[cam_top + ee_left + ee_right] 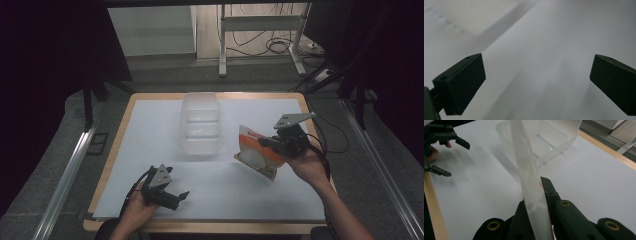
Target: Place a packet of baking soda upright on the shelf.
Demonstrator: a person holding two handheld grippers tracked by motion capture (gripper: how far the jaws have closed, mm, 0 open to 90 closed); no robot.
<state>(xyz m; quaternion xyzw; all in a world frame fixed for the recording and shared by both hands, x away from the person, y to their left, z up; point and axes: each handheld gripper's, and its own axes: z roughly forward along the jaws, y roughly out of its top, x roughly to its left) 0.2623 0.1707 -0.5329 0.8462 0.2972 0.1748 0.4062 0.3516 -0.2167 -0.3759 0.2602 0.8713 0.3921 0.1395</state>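
Observation:
A flat clear packet (256,150) with an orange and white print hangs tilted above the white table sheet (165,150), right of centre. My right gripper (272,143) is shut on its right edge. In the right gripper view the packet (529,177) stands edge-on between the two black jaws, whose pads press on it. A clear plastic tub (201,125) rests open-topped on the sheet to the packet's left and farther back; the tub (544,140) lies beyond the packet. My left gripper (177,198) sits low near the front edge, open, with nothing between its fingers (461,82).
The wooden table rim (120,140) frames the white sheet. Metal rails (65,175) run along both sides of the table on the floor. Table legs and loose cables (280,45) lie beyond the far edge. The other hand's gripper (439,150) stands open at top left.

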